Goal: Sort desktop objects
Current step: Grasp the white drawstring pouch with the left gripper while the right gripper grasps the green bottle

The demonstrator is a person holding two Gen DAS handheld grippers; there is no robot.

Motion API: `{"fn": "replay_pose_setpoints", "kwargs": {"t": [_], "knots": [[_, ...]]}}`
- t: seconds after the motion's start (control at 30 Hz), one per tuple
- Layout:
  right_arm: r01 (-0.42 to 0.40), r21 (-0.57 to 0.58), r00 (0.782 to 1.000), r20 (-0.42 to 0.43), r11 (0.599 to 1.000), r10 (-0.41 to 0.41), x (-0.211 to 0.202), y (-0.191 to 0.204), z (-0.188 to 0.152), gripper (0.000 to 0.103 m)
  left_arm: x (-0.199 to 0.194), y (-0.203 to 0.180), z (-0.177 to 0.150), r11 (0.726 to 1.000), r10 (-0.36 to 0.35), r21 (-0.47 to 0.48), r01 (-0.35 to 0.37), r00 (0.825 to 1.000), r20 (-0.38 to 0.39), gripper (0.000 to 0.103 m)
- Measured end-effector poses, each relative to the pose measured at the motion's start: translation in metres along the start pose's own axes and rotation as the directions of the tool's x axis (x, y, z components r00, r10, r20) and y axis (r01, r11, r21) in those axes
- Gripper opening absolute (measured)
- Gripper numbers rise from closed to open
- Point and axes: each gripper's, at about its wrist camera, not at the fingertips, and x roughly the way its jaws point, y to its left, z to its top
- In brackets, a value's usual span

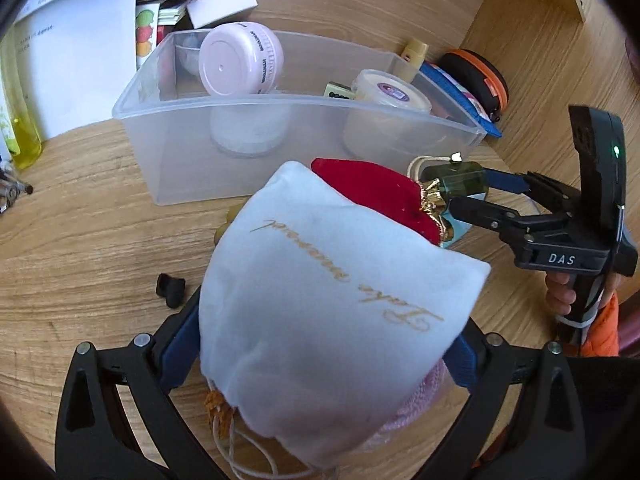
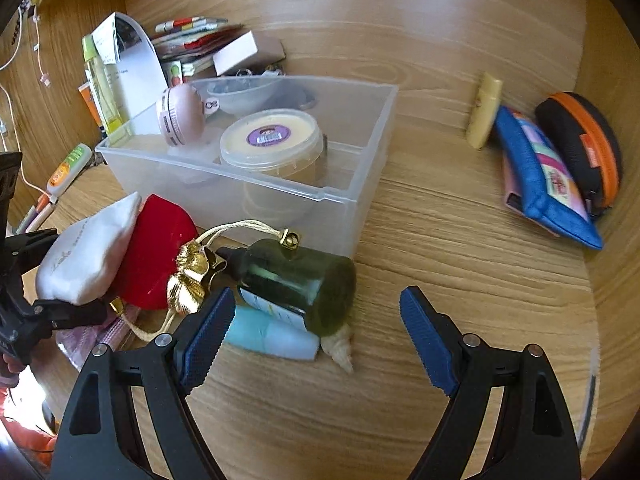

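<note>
My left gripper (image 1: 320, 344) is shut on a white drawstring pouch (image 1: 328, 296) with gold script, held above the desk; the pouch also shows in the right wrist view (image 2: 86, 258). Behind it lies a red velvet pouch (image 1: 380, 192) with gold trim. My right gripper (image 2: 316, 336) is open, its fingers either side of a dark green bottle (image 2: 296, 280) lying on its side on a light blue item (image 2: 272, 336). A clear plastic bin (image 1: 168, 168) holds a pink jar (image 1: 240, 60) and a lidded tub (image 1: 390, 90).
Papers and booklets (image 1: 80, 48) are stacked at the back left. A blue pouch (image 2: 548, 184), an orange-black case (image 2: 580, 144) and a yellow tube (image 2: 484, 110) lie at the right. A small black piece (image 1: 170, 288) lies on the desk.
</note>
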Motion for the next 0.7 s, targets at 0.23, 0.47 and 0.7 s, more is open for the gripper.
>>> {"fn": "replay_pose_setpoints", "kwargs": {"t": [0.23, 0.47, 0.7], "knots": [[-0.048, 0.044, 0.999, -0.014, 0.998, 0.048, 0.017, -0.006, 0.001, 0.077, 0.001, 0.005, 0.003, 1.000, 0.016, -0.007, -0.016, 1.000, 0.016, 0.095], [-0.094, 0.073, 0.995, -0.013, 0.993, 0.095, 0.014, -0.004, -0.003, 0.062, -0.009, 0.013, -0.001, 0.999, -0.014, -0.032, 0.015, 0.998, 0.053, 0.080], [-0.099, 0.114, 0.995, 0.031, 0.989, 0.096, -0.003, -0.008, -0.007, 0.062, -0.017, 0.022, -0.002, 0.996, -0.019, -0.085, 0.026, 0.997, 0.079, 0.074]]}}
